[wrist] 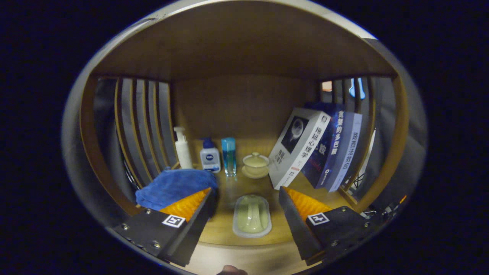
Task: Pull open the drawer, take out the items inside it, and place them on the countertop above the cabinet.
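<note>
Inside the wooden slatted cabinet shelf [244, 183], the tongs [244, 208] stand spread and gripping nothing, while a pale green lidded plastic dish [252, 215] lies on the boards between their tips, its long axis running straight ahead along the fingers.

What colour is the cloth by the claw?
Blue. The cloth lies folded beside the open claw, clearest in the gripper view.

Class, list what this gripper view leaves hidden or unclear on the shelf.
- Blue cloth: near corner covered by one finger of the open tongs.
- Rear books: covers hidden by the leaning white book.
- Pale lidded dish between the fingers: contents blurred by its translucent lid.
</note>
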